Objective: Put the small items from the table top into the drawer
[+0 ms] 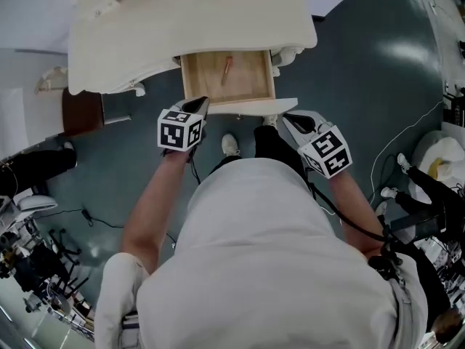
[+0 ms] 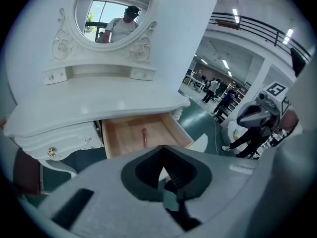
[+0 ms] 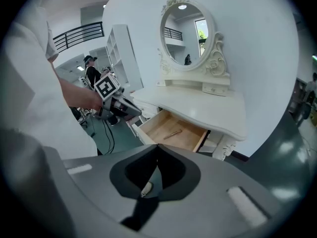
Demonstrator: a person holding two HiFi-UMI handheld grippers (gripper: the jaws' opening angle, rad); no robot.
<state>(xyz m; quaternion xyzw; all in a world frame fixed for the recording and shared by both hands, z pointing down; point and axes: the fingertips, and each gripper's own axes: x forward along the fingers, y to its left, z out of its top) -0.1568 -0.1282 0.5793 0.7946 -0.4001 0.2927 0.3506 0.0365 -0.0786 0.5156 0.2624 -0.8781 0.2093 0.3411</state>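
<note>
Drawer [image 1: 203,78] stands pulled out from under the front edge of the white worktop [image 1: 182,27], its wooden inside open from above. One small item in it: a slim red stick-like piece [image 1: 227,67] lying lengthwise near the middle of the drawer floor, apart from all four walls. What it is cannot be made out. It also shows in the left gripper view [image 2: 144,135] and the right gripper view [image 3: 172,133].

Left tongs [image 1: 200,105] are held at the left end of the drawer's white front panel [image 1: 251,106], tips pressed together and gripping nothing [image 2: 161,155]. Right tongs [image 1: 289,119] are just off the panel's right end, also pressed together and empty [image 3: 157,153]. A small pale shape shows through the slot below their tips, too small to identify.

Oval mirror [image 3: 185,33] rises at the back of the worktop. A smaller side drawer with a brass knob [image 2: 51,151] sits shut to the left of the open one.

Dark green floor [image 1: 349,64] lies open to the right of the table. The person's shoe [image 1: 229,145] is planted below the drawer front, between the two tongs. Cables [image 1: 407,133] trail across the floor far right.
</note>
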